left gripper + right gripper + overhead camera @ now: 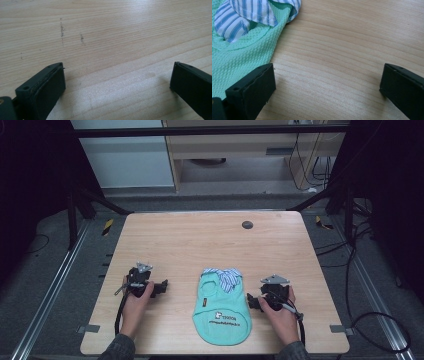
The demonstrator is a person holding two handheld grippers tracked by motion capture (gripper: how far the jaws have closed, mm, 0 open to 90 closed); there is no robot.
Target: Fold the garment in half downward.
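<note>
- A small mint-green shirt (pixel 221 307) with a blue-striped collar (pixel 226 276) lies flat at the lower centre of the wooden worktop (pixel 200 240).
- The left hand-held gripper (pixel 161 287) rests at the lower left, well apart from the shirt, jaws spread over bare wood.
- The right hand-held gripper (pixel 251 301) sits just beside the shirt's right edge, jaws spread, pinching nothing.
- A dark round spot (pixel 247 224) marks the upper worktop.

Low in the middle of the high view, the mint-green garment (pixel 221 312) carries a small white emblem with dark lettering beside it and a thinner dark line of print beneath. Both are too small and blurred to read. No other writing can be read.
</note>
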